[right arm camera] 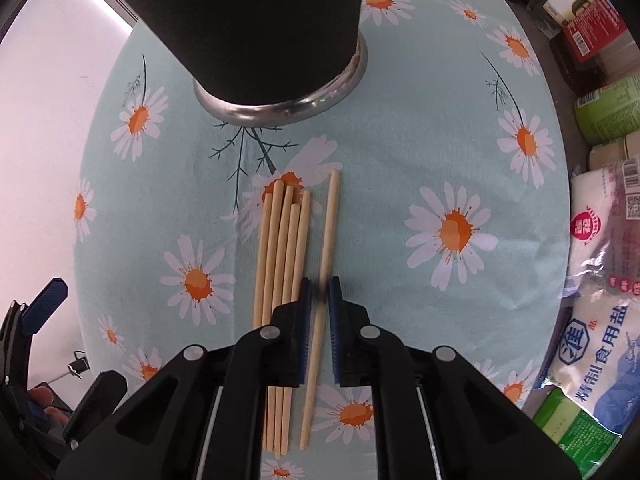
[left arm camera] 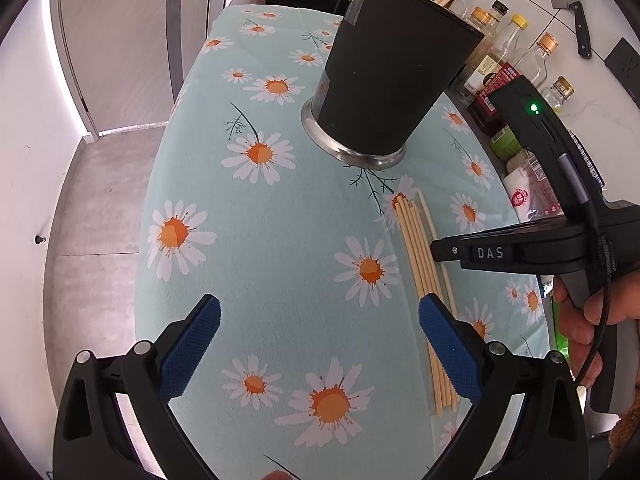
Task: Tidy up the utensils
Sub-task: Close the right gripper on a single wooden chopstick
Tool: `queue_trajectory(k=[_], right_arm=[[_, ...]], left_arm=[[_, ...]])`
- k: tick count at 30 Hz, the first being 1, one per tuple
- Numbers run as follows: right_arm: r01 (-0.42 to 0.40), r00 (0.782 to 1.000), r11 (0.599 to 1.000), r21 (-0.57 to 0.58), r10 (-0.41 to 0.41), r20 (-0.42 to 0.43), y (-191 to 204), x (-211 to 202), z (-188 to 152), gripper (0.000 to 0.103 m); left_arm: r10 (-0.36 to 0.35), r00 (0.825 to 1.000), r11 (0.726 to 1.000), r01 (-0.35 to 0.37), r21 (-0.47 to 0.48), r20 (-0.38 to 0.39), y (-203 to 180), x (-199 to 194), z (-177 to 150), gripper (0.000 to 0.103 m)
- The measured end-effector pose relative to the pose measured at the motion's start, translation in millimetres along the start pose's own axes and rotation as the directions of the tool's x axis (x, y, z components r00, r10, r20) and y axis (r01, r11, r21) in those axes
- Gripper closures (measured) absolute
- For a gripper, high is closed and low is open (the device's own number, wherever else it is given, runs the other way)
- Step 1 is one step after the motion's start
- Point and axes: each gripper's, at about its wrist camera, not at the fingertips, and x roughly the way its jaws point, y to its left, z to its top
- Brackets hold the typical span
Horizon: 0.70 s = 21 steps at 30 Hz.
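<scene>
**One chopstick pinched, the rest waiting**

One chopstick [right arm camera: 326, 240], lying a little apart on the right side of the bundle, is the one in play: in the right wrist view it runs up the middle of the frame and passes straight between the blue pads of the right gripper [right arm camera: 319, 300], which have closed down onto it. The jaws look narrow enough to be gripping the stick, though it lies flat on the cloth, not lifted.

Just to its left lie the other chopsticks [right arm camera: 280, 256], side by side and touching, tips pointing toward the black holder [right arm camera: 260, 20] at the top of the frame. The holder stands upright on its steel base, near the tips but apart from them, on the daisy tablecloth [right arm camera: 400, 152].

In the left wrist view the left gripper [left arm camera: 320, 320] hangs with jaws wide apart and nothing between them, low in the frame.

My read: this is the pick-up step for a single stick. Next comes a clean lift without nudging the neighbours, then tipping the stick upright and clearing the holder's rim, which is out of sight here. Salt bags and bottles crowd the right edge.
</scene>
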Motion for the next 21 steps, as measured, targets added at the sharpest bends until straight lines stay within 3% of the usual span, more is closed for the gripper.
queue_trajectory(k=[6,15,21], right_arm=[[0.001,1.000,1.000,0.004,-0.001,-0.010,8,2,4,0.097],[-0.135,0.991,0.988,0.076,0.135,0.000,-28,-9,0,0.097],[-0.241,0.971,0.964,0.116,0.239,0.032,-57,-21,-18,0.097]], left_arm=[[0.011,1.000,1.000,-0.011,-0.009,-0.012,-1,1,-2,0.006],[-0.018,0.992,0.998,0.010,-0.058,-0.127,-11,18,11,0.006],[0.029,0.972,0.999,-0.037,-0.030,-0.234,-37,41,23,0.007]])
